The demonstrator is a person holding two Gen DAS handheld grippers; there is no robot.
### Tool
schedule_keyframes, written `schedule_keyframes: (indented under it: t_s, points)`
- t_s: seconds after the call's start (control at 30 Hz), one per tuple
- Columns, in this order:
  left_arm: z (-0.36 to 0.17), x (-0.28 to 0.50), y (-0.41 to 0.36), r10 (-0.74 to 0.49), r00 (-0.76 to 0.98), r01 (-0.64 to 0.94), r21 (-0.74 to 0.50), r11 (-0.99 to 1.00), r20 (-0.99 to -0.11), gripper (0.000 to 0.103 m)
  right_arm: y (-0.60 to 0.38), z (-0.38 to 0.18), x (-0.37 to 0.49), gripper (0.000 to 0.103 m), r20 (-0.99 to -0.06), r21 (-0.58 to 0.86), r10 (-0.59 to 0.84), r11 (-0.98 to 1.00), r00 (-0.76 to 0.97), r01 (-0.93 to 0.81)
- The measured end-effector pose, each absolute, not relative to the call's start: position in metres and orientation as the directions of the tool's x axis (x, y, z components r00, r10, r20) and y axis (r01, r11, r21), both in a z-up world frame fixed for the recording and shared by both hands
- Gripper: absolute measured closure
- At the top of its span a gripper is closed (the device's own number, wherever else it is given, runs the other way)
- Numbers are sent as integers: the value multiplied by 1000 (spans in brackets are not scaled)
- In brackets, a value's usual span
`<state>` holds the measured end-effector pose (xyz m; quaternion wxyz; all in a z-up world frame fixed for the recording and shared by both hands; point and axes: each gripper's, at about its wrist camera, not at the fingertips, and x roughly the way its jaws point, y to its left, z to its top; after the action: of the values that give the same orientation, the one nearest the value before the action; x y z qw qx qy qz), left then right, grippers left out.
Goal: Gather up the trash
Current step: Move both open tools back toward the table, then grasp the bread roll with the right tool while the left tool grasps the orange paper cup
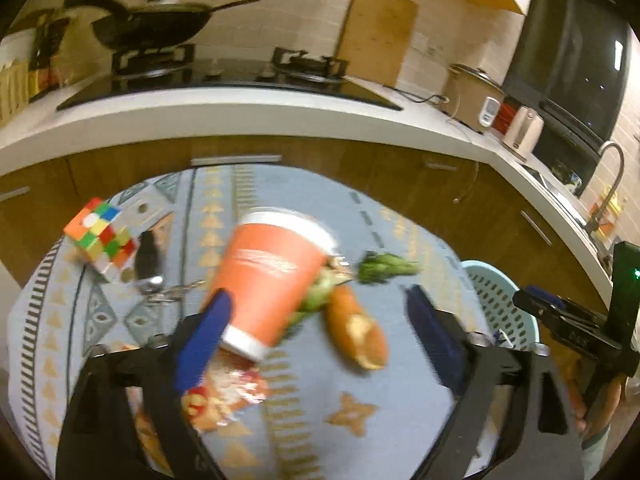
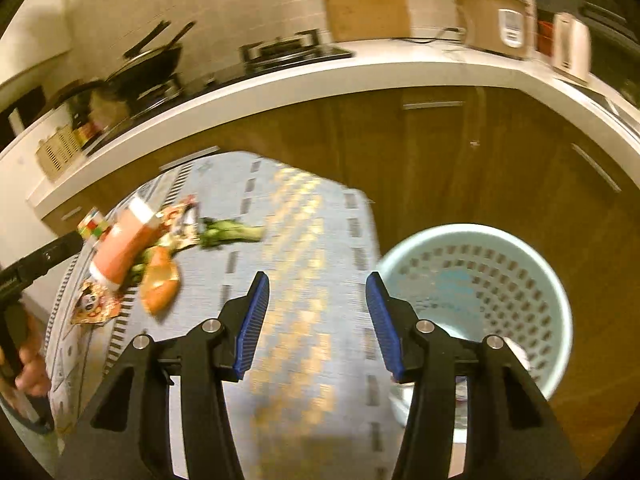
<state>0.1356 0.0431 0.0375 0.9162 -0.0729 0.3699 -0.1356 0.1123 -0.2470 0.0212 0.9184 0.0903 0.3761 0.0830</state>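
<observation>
Between the wide-set jaws of the left gripper (image 1: 318, 308), the way is blocked by an orange cup (image 1: 272, 276) and bread (image 1: 356, 328). Ahead of the right gripper (image 2: 318, 280), bare tablecloth (image 2: 296, 240) is left free, with the basket (image 2: 480, 280) just right.

Motion blur smears the orange cup (image 1: 272, 276), so its print cannot be read, the cup hides part of the greens (image 1: 316, 300) behind it, and the basket (image 1: 500, 304) is partly covered by the left claw (image 1: 320, 312)

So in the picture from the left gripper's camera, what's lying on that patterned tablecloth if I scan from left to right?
Rubik's cube → black key fob → orange paper cup, lying tipped over → bread roll → broccoli piece → pale blue basket just off the table's right edge.
</observation>
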Motion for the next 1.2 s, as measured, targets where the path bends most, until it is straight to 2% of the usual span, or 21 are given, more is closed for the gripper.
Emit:
schedule_keyframes:
  t_s: [0.23, 0.6, 0.7, 0.73, 0.8, 0.83, 1.2]
  points:
    - [8, 165, 72, -232, 669, 128, -199, 972, -706, 12, -192, 19, 127, 53, -694, 203, 274, 962, 666, -184]
    - [-22, 187, 78, -306, 635, 160, -268, 950, -709, 13, -126, 2, 138, 46, -732, 175, 318, 942, 602, -285]
    - [-29, 191, 78, -347, 619, 167, -313, 935, -704, 25, -118, -5, 141, 46, -741, 186, 327, 939, 586, -288]
    - [-31, 191, 77, -358, 615, 173, -323, 931, -703, 34, -115, -8, 143, 46, -744, 195, 334, 937, 579, -289]
    - [-34, 190, 77, -361, 624, 175, -327, 929, -693, 35, -112, -12, 146, 46, -746, 198, 335, 937, 576, -288]
    - [-34, 188, 78, -366, 634, 176, -333, 926, -682, 38, -110, -13, 147, 46, -747, 198, 334, 937, 574, -288]
    - [-26, 175, 87, -359, 704, 160, -357, 921, -612, 40, -92, -23, 154, 41, -759, 208, 354, 927, 546, -311]
